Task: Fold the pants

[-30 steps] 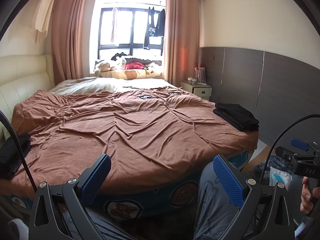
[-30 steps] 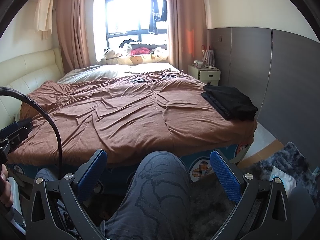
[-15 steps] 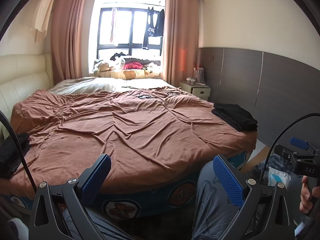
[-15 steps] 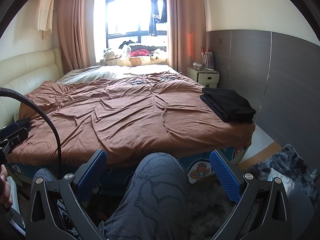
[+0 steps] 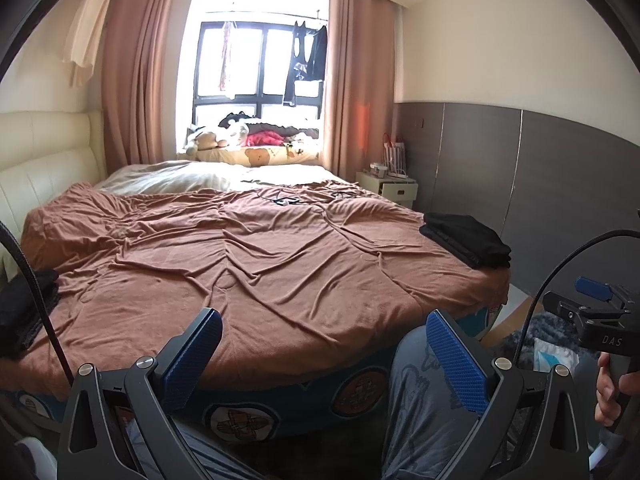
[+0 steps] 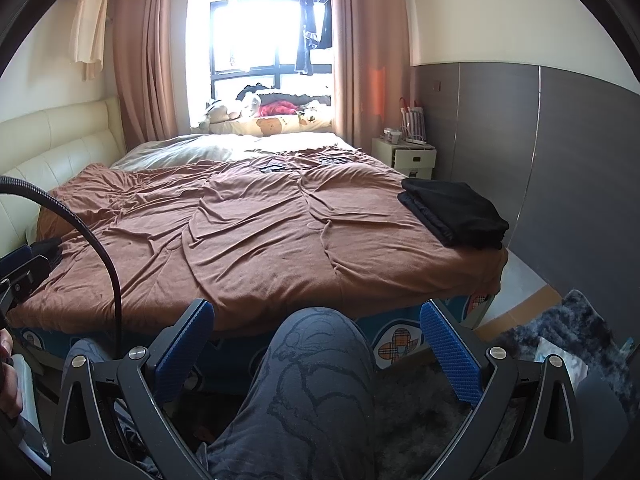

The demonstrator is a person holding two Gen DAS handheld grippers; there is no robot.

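While jaws gape, bedspread (image 5: 256, 264) lies bare.

Both wrist views low at the foot of the bed (image 5: 280, 264), facing the window (image 5: 260, 64).

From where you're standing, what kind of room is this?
A home bedroom, by the look of it. A wide bed with a rumpled brown cover fills most of the view, stuffed toys sit on the window ledge behind it, and a small white nightstand stands by the far corner.
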